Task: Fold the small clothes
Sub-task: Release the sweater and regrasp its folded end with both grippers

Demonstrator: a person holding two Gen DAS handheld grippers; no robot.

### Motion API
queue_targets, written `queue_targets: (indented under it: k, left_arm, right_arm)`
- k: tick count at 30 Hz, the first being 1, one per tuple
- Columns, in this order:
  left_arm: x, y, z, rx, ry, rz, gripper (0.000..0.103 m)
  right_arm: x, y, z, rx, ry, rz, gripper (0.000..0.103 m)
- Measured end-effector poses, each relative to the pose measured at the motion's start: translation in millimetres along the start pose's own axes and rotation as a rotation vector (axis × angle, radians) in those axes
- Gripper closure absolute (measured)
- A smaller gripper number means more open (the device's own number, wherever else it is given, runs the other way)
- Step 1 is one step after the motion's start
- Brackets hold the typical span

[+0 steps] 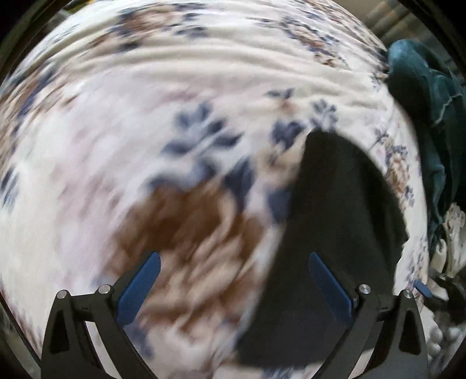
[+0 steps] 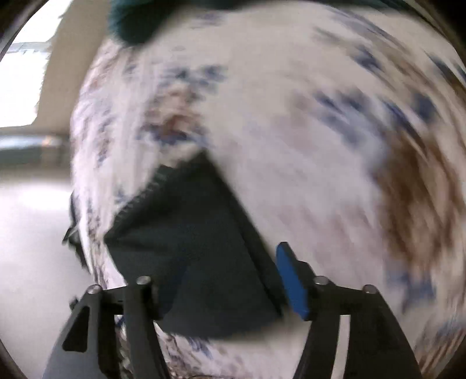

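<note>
A black folded garment (image 1: pixel 335 233) lies flat on a white bedspread (image 1: pixel 145 116) printed with blue and brown flowers. In the left wrist view it sits at the right, and my left gripper (image 1: pixel 234 256) hangs open above the spread with nothing between its blue pads (image 1: pixel 139 288). The right pad is over the garment's left part. In the right wrist view the same black garment (image 2: pixel 189 247) fills the space between the fingers of my right gripper (image 2: pixel 230 262). The jaws stand apart, and the blue pad (image 2: pixel 291 282) is beside the cloth's right edge. Both views are blurred.
A heap of teal cloth (image 1: pixel 422 102) lies at the bedspread's far right edge, and the teal cloth (image 2: pixel 139 20) also shows at the top of the right wrist view. Pale floor (image 2: pixel 29 233) lies beyond the bed's left edge there.
</note>
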State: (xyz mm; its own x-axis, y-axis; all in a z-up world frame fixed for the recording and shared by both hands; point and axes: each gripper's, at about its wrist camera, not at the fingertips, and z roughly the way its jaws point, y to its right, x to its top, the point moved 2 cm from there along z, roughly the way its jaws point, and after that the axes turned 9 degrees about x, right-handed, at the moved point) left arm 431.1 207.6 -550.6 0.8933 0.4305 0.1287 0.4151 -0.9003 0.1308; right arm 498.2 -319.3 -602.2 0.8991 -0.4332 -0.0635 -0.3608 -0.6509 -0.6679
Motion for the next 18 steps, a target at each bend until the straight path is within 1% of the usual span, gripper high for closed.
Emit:
queue_targets:
  k: [1,2,3,5,6,7,8,9,10,13,15,17,18]
  left_arm:
    - [10,6,6,-0.015,-0.006,0.008,0.000]
    - [15,17,10,-0.031,-0.010,0.013,0.000]
    - [25,24,17,-0.063,-0.017,0.021,0.000]
    - [34,36,27,-0.085,-0.032,0.046,0.000]
    - [33,37,27,-0.097,-0.028,0.055,0.000]
    - [34,39,27,-0.098,-0.006,0.055,0.000]
    - [33,40,22,-0.129,0.025,0.059,0.005]
    - [32,42,15,-0.169,0.057,0.059,0.043]
    - [23,42,5,-0.199,0.063,0.062,0.084]
    - [27,43,2,-0.211,0.063,0.044,0.085]
    - [30,39,5,-0.231,0.038,0.009,0.085]
    - [34,36,12,-0.232,0.021,-0.004,0.084]
    - [36,36,16,-0.236,0.004,-0.009,0.080]
  right_arm:
    - [13,-8,15,-0.002,-0.041,-0.056,0.036]
    - [30,-14,38,-0.021,-0.074,-0.109,0.036]
    - [41,-17,55,-0.021,-0.095,-0.144,0.036]
    - [60,-15,92,-0.021,-0.154,-0.167,0.036]
    - [67,-13,103,-0.002,-0.174,-0.168,0.036]
    - [70,-13,114,0.037,-0.194,-0.173,0.038]
    - [74,-16,122,0.055,-0.180,-0.197,0.059]
    - [75,-19,124,0.058,-0.159,-0.218,0.091]
    - [76,-24,124,0.061,-0.148,-0.230,0.091]
    - [83,-43,109,0.061,-0.045,-0.259,0.092]
    - [90,-56,101,0.053,0.005,-0.280,0.092]
    - [98,-65,100,0.037,0.028,-0.303,0.092]
    - [102,-66,102,0.028,0.021,-0.313,0.092]
